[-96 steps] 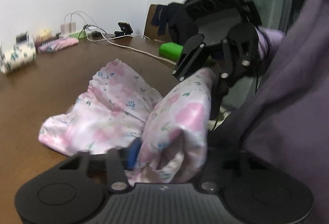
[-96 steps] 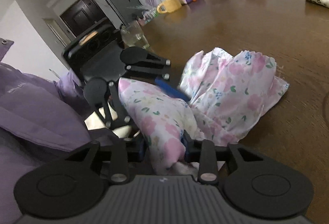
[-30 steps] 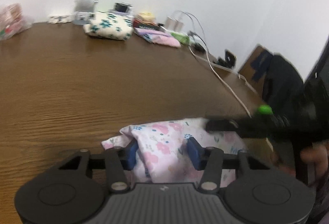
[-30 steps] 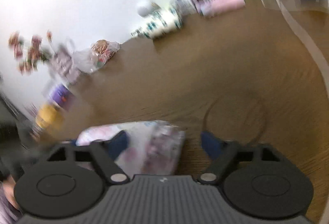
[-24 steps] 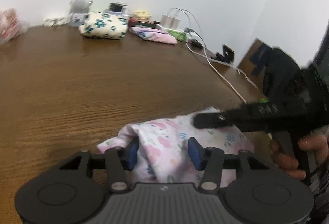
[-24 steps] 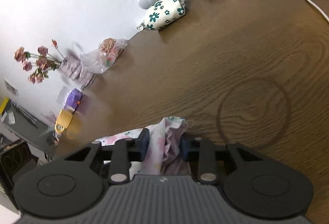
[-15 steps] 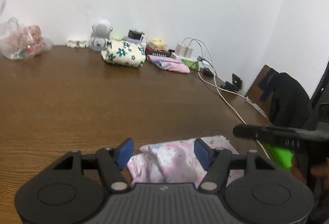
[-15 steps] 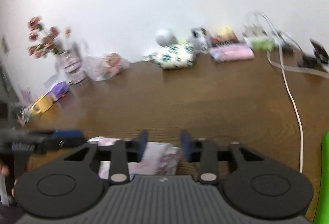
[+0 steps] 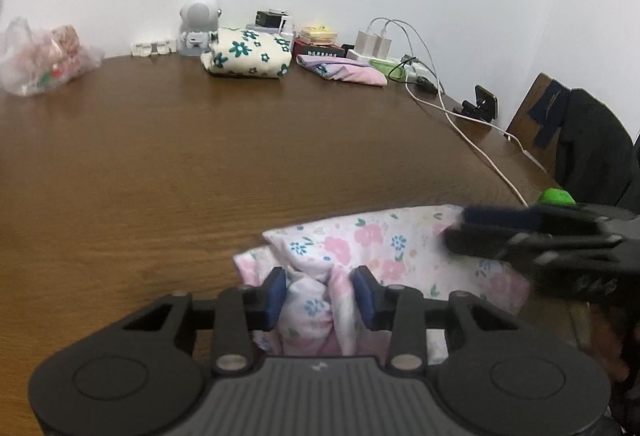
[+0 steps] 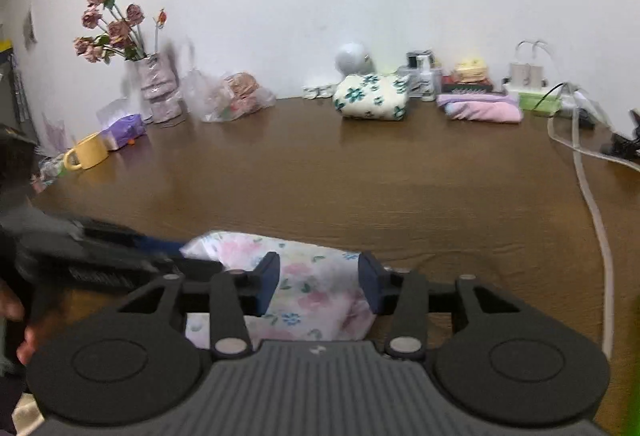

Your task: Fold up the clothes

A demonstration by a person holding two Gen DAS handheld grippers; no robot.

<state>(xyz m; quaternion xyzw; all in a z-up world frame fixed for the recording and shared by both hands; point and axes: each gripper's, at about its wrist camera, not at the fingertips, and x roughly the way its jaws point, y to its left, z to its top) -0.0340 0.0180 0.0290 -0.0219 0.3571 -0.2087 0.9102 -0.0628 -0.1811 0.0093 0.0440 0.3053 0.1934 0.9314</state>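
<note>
A pink floral garment (image 9: 372,248) lies bunched on the brown table (image 9: 200,164) near its front edge. My left gripper (image 9: 320,294) has its blue pads around a bunched fold of the cloth and grips it. My right gripper (image 10: 318,284) is over the same garment (image 10: 304,292), its pads apart on either side of the cloth, not pressing it. The right gripper also shows in the left wrist view (image 9: 456,224), lying on the garment's right side. The left gripper shows in the right wrist view (image 10: 176,254) at the cloth's left edge.
Folded clothes, one white with green flowers (image 10: 372,96) and one pink (image 10: 480,112), sit at the table's back. A white cable (image 10: 592,212) runs along the right side. A yellow mug (image 10: 90,154), a vase of roses (image 10: 156,88) and a plastic bag (image 10: 232,96) stand at back left.
Both grippers came down from holding the garment in the air to the table. The left gripper opened half a second ago and has closed on a fold. The right gripper has opened wider.
</note>
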